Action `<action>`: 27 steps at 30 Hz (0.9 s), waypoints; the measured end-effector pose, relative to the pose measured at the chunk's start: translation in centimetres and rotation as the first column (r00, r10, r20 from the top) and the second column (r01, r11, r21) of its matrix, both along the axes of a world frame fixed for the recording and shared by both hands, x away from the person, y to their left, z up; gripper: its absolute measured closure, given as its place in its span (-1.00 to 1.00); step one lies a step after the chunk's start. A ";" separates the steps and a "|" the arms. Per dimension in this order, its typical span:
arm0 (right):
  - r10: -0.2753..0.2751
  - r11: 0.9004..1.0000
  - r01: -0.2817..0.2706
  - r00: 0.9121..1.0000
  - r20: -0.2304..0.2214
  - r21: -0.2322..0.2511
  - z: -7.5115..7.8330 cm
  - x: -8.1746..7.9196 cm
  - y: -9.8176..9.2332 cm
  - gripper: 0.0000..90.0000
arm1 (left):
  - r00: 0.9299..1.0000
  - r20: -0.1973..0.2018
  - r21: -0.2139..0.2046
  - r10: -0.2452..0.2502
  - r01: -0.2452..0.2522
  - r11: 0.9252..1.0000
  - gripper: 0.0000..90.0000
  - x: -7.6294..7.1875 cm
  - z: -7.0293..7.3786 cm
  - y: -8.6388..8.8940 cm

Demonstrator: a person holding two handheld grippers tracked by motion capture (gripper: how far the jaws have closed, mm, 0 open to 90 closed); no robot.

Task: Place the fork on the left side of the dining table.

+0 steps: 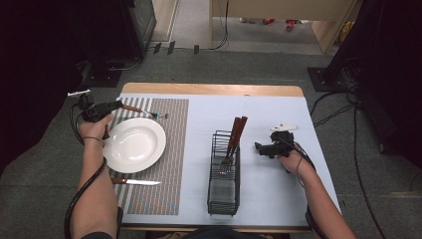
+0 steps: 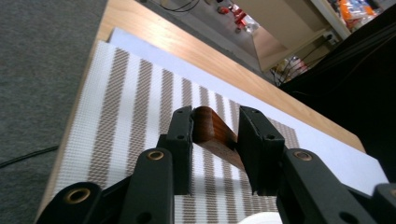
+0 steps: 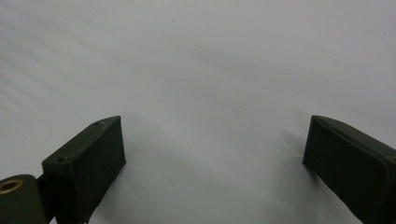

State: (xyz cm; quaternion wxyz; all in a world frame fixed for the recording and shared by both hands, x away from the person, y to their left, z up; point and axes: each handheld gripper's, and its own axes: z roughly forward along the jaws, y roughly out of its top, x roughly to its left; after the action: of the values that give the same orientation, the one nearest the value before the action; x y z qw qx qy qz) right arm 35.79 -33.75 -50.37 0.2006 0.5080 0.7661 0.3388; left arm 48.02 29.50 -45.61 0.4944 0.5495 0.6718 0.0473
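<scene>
Two grippers are over the table (image 1: pixel 278 107). The left gripper (image 1: pixel 118 104) is at the far left corner of the striped placemat (image 1: pixel 169 149), just beyond the white plate (image 1: pixel 133 144). The wooden handle of a fork (image 1: pixel 144 112) lies between its jaws; a slight gap shows on one side, so no firm grip is evident. The right gripper (image 1: pixel 259 148) hovers with jaws wide apart and empty, just right of the wire basket (image 1: pixel 223 172) holding cutlery. A knife (image 1: pixel 134 182) lies on the placemat near the plate.
</scene>
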 end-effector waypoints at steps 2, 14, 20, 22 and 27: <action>-0.001 1.000 0.001 1.000 0.000 -0.001 0.0 0.0 0.0 -0.88 | 1.000 -0.007 0.012 0.001 -0.001 1.000 0.46 -0.1 -0.3 0.1; -0.003 1.000 0.003 1.000 0.000 0.001 0.0 0.0 0.0 -0.88 | 0.999 -0.044 0.042 0.003 -0.001 0.999 0.34 0.0 -1.3 0.3; -0.003 1.000 0.003 1.000 0.002 -0.001 0.0 0.0 0.0 -0.87 | 0.999 -0.043 0.059 0.006 -0.003 0.998 0.31 0.1 -1.4 0.3; -0.003 1.000 0.003 1.000 0.002 -0.002 0.0 0.0 0.0 -0.87 | 0.999 -0.047 0.065 0.008 -0.005 0.998 0.31 0.2 -1.4 0.3; -0.003 1.000 0.003 1.000 0.002 -0.001 0.0 0.0 0.0 -0.87 | 0.999 -0.054 0.080 0.010 -0.005 0.997 0.27 0.4 -1.6 0.1</action>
State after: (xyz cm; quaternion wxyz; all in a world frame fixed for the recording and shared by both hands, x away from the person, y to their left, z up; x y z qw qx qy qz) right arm 35.77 -33.76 -50.36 0.2022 0.5086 0.7654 0.3386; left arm 48.46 29.60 -47.21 0.4537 0.5674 0.6845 0.0609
